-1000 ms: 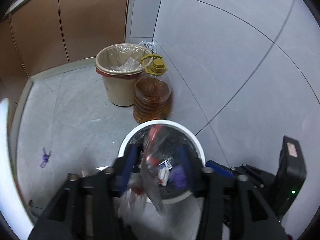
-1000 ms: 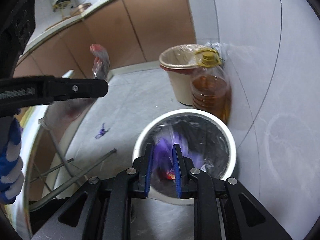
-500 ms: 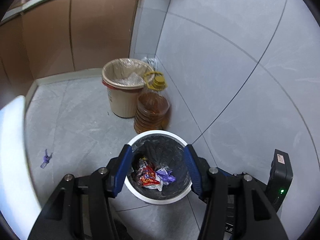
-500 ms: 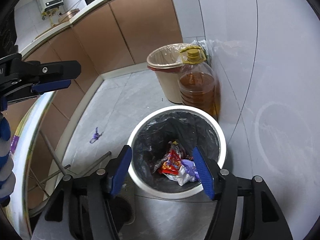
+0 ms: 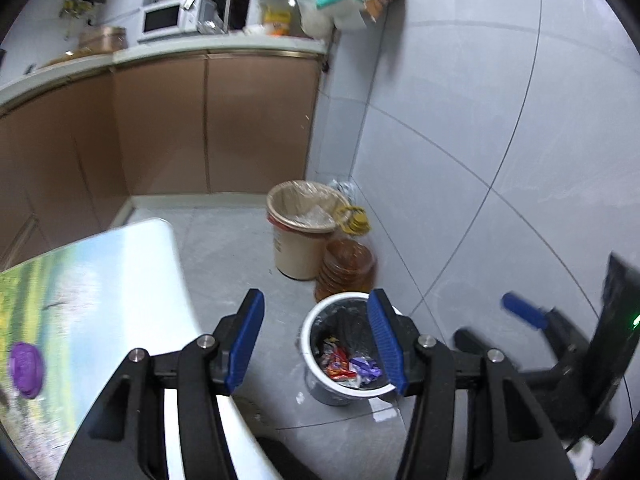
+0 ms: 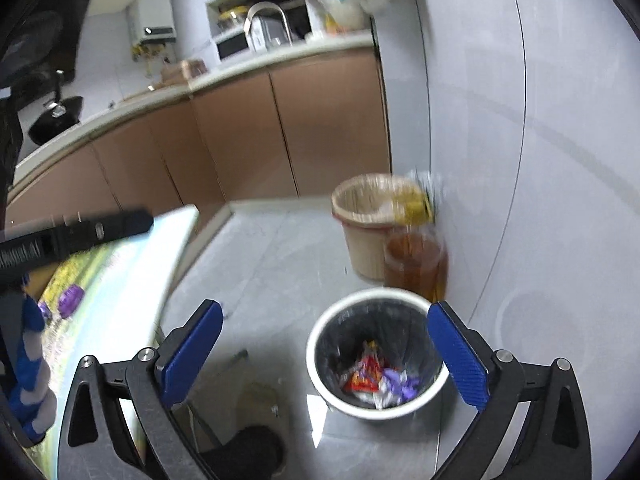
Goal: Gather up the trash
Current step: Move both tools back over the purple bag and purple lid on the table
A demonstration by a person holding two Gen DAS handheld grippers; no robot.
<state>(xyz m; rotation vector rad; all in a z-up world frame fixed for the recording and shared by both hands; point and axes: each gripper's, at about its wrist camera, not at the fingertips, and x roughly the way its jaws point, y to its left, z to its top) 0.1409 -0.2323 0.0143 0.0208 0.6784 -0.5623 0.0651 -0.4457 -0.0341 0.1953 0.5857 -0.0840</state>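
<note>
Left gripper: blue pads spread, nothing between them, held above the floor between the table edge and the bin. Right gripper: jaws opening to a wide spread, likewise empty; the bin shows through the gap.

White-rimmed wastebasket with a black liner, standing on the grey tile floor near the wall; inside lie the collected wrappers, red-orange and purple foil with some clear film. Beyond it, touching or just beside each other, a beige lined bin and a large oil jug with a yellow cap.

At left, a table with a printed landscape cover still carries a purple wrapper, so trash remains to be fetched; the right wrist view shows it with a second purple scrap beside it.

Risk, as judged: both views are blurred, suggesting fast travel. A hurried swing toward the table could clip its edge, or a fast pinch could push the light foil across the slick cover instead of trapping it; the jug close behind the wastebasket could be knocked on a return trip
</note>
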